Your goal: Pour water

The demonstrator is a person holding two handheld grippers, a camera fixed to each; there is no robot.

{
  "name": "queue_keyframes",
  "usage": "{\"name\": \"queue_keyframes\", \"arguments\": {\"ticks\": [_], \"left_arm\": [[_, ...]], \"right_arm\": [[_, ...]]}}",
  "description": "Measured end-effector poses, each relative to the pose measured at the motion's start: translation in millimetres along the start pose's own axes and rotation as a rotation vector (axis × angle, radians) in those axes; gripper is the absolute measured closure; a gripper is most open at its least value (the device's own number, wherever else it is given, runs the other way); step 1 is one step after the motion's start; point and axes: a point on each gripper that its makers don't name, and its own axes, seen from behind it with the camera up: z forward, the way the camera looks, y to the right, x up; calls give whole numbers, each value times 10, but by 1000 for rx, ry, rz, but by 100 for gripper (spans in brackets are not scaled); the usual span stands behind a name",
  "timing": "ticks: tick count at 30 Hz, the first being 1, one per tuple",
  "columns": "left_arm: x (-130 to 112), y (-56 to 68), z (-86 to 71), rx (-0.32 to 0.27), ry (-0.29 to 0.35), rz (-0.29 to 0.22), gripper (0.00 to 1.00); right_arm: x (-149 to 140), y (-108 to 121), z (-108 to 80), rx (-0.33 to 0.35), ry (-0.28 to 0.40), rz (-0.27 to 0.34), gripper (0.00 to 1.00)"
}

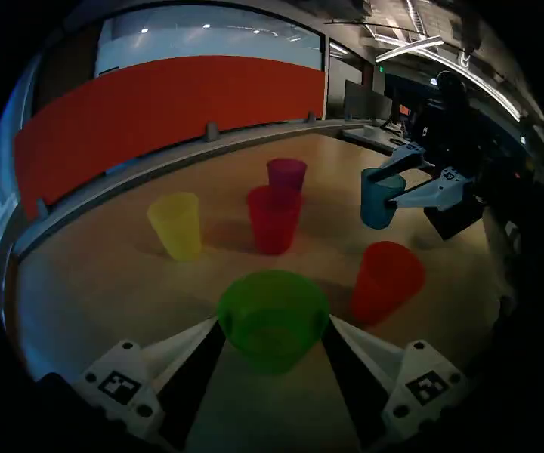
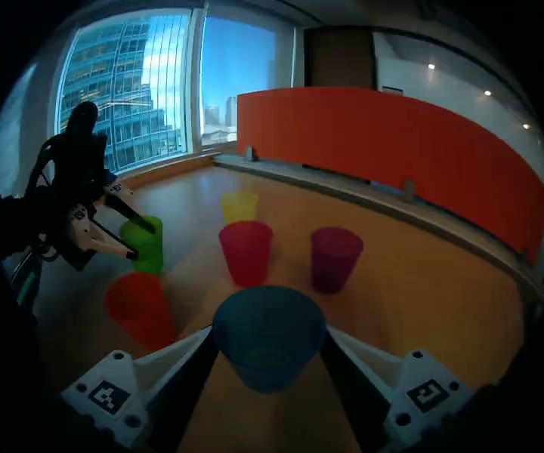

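My left gripper (image 1: pixel 273 325) is shut on a green cup (image 1: pixel 273 302), held upright close in front of the camera. My right gripper (image 2: pixel 269 332) is shut on a blue cup (image 2: pixel 269 355), also upright. In the left gripper view the right gripper (image 1: pixel 381 189) holds the blue cup (image 1: pixel 378 208) above the table at the right. In the right gripper view the left gripper (image 2: pixel 142 240) holds the green cup (image 2: pixel 148 253) at the left. I cannot tell whether either cup holds water.
On the wooden table (image 1: pixel 121 287) stand a yellow cup (image 1: pixel 175 225), a crimson cup (image 1: pixel 273 219), a purple cup (image 1: pixel 286 174) and an orange-red cup (image 1: pixel 385 281). An orange partition (image 1: pixel 159 106) runs along the table's far edge. Windows (image 2: pixel 121 90) lie beyond the left gripper.
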Motion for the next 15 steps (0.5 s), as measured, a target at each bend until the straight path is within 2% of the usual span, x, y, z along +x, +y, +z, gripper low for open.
{"name": "queue_keyframes", "arguments": {"ticks": [15], "left_arm": [[-83,-4,48,-5,-20,-4,15]], "right_arm": [[-149,-21,71,1,-27,-16,8]]}}
